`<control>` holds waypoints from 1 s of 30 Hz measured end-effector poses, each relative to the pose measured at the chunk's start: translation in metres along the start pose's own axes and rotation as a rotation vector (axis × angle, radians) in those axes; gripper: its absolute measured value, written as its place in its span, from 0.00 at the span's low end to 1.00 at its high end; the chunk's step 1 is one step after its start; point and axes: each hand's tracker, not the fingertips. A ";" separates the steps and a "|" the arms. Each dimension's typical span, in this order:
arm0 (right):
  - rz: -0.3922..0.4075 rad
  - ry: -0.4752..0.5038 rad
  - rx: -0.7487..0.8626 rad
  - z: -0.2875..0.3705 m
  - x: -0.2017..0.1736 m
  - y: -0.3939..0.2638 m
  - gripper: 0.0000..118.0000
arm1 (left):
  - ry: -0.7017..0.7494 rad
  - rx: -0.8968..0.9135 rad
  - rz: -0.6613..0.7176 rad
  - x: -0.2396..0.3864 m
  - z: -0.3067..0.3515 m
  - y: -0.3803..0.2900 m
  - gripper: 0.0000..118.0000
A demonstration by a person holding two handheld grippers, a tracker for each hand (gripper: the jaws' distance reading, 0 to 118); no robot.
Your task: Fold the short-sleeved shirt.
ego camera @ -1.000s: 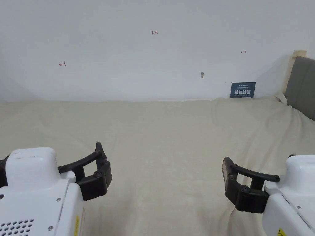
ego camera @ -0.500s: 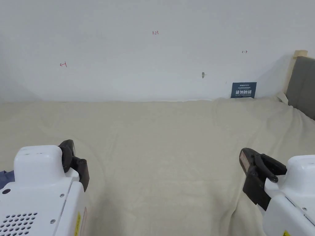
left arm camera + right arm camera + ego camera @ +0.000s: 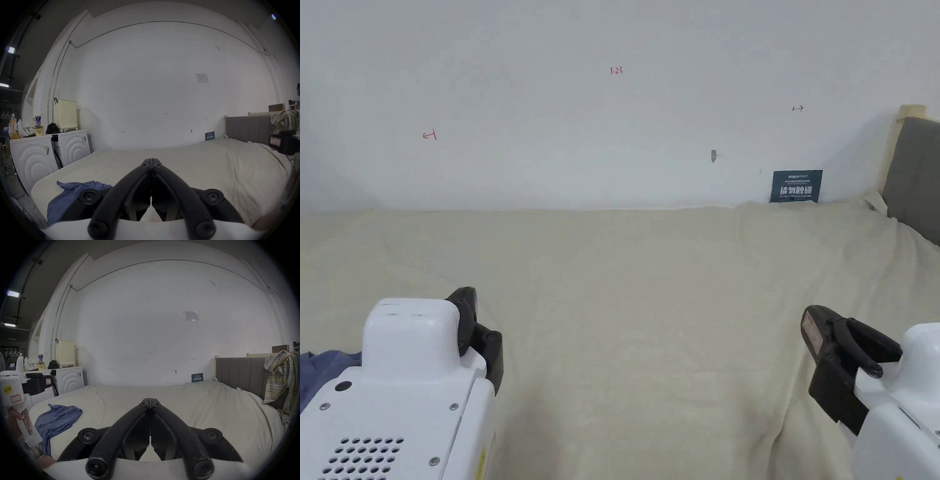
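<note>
Right now both sets of fingers are pressed together with nothing between them: the left gripper (image 3: pixel 151 160) and the right gripper (image 3: pixel 150 400) each show their black tips meeting over bare bedding. Both hang above the near edge of the bed (image 3: pixel 650 281), well apart from one another, pointing toward the far wall (image 3: pixel 612 112).

Outward from there, the blue shirt (image 3: pixel 56 417) lies crumpled at the bed's near left corner, part of it draping over the left edge. It sits just beside the left gripper, on its outer side and slightly behind the tips, and well away from the right one. No clear long axis can be read from the heap. My judgement: the left hand is the nearer one to reach it.
</note>
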 end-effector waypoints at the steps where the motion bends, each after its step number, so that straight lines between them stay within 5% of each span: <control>1: -0.004 -0.007 0.003 0.000 0.000 0.000 0.00 | 0.001 -0.003 0.010 0.000 0.000 -0.001 0.00; 9: 0.004 0.003 -0.008 -0.005 -0.015 -0.004 0.00 | 0.059 -0.037 0.072 -0.025 0.006 -0.004 0.00; 21: -0.002 0.442 -0.011 -0.042 -0.169 -0.014 0.00 | 0.528 -0.054 -0.014 -0.151 0.114 -0.011 0.00; 30: 0.049 0.502 -0.015 -0.033 -0.174 -0.011 0.00 | 0.529 -0.068 0.060 -0.183 0.106 -0.001 0.00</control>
